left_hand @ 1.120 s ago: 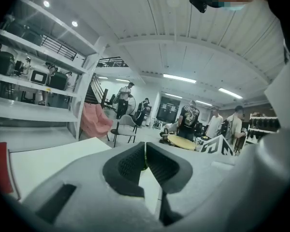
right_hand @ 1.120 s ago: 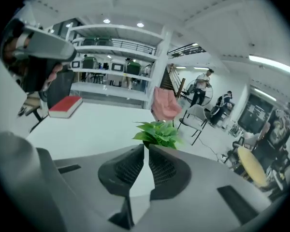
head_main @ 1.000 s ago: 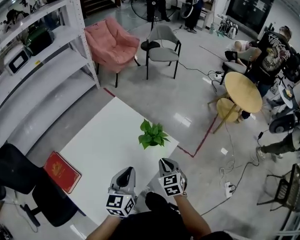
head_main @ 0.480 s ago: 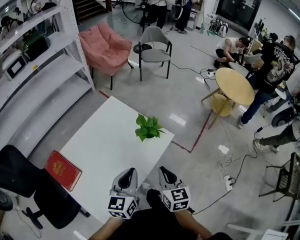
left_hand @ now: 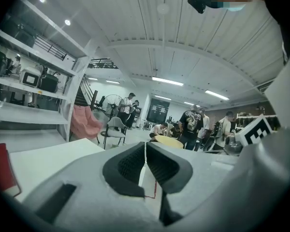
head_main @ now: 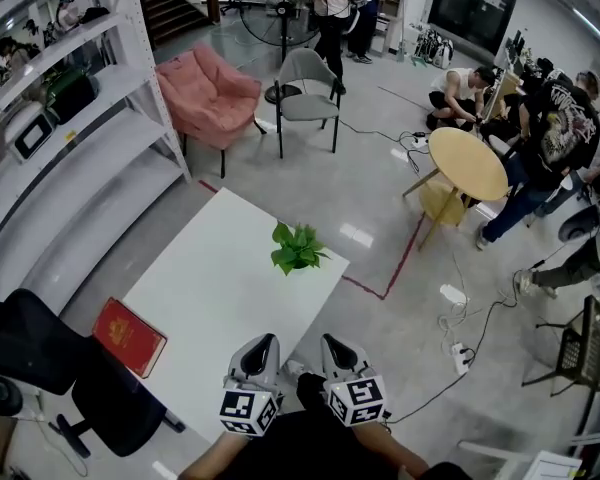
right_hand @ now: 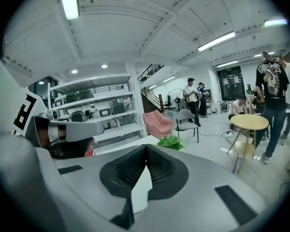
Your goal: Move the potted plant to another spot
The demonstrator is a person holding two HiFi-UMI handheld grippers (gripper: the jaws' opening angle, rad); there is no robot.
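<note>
As my left gripper [head_main: 263,341] and right gripper [head_main: 336,344] retreat, empty jaws together, the leafy green potted plant [head_main: 298,247] stands ungrasped.

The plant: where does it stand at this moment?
In the head view the plant stands on the white table, near its far right corner, far from the red book at the near left edge.

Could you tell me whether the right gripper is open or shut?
Shut. In its own view the right gripper has its jaws touching at the tips, nothing between them; the potted plant stands beyond, ungrasped.
</note>
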